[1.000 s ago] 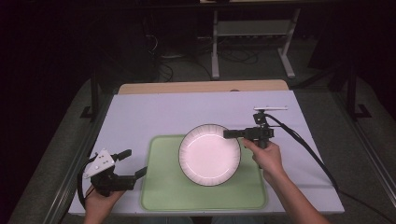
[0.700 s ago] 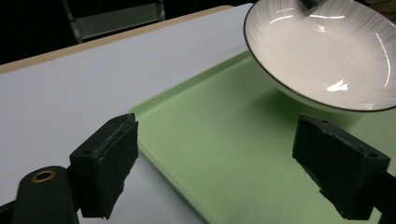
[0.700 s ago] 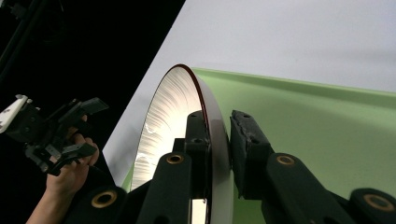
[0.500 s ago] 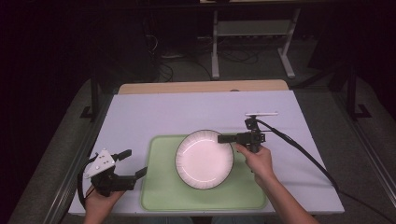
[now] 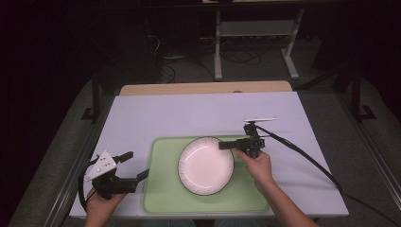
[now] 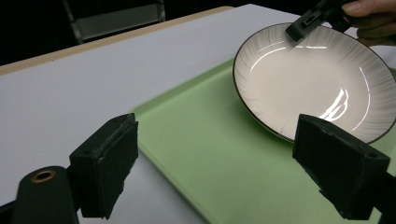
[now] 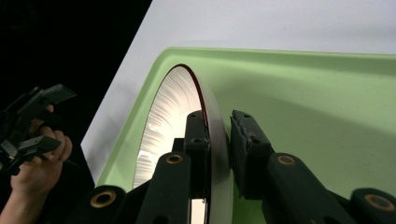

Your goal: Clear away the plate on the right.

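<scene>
- A white plate with a thin dark rim and fine ribbing sits over the middle of a pale green tray, which lies on the white table near the person's edge.
- The right gripper reaches in from the plate's far right side; its jaws pinch the plate's rim, one jaw on the inside face, the other on the underside.
- In the right gripper view the plate runs edge-on between the two black jaws, with the green tray spread out behind it.
- I cannot tell whether the plate rests flat on the tray or is lifted slightly.
- The left gripper is held at the table's near left corner, just beside the tray's left edge, jaws spread wide and gripping nothing.
- In the left gripper view its own jaws frame the tray and the plate, and the right gripper is on the plate's far rim.
- A black cable trails from the right gripper across the table to the right.
</scene>
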A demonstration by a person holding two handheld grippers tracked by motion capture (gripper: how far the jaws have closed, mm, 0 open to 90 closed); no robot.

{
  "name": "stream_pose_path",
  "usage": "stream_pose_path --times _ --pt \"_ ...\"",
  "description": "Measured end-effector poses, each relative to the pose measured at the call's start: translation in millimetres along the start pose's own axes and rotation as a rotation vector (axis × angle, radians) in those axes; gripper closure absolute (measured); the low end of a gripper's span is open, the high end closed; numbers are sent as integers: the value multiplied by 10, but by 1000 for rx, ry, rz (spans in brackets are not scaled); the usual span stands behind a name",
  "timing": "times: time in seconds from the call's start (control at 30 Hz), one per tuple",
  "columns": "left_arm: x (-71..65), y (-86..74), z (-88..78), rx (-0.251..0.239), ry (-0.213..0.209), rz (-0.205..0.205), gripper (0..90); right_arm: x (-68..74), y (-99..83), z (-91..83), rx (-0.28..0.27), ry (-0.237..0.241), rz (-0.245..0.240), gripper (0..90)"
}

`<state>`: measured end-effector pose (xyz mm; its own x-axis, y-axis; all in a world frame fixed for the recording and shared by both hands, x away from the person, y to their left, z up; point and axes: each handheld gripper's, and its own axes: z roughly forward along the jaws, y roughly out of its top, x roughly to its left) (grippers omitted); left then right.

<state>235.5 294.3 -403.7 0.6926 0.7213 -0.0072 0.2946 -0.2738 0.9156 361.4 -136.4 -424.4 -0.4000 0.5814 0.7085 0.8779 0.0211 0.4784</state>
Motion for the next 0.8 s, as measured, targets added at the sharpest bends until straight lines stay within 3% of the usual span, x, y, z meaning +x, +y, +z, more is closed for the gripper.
stream_pose_path --times 0.47,0.8 --pt "-3 0 4 3 -2 1 140 -42 -29 17 44 -96 -15 801" --pt "-2 -1 6 4 -2 1 140 -86 -59 54 85 -168 -23 773"
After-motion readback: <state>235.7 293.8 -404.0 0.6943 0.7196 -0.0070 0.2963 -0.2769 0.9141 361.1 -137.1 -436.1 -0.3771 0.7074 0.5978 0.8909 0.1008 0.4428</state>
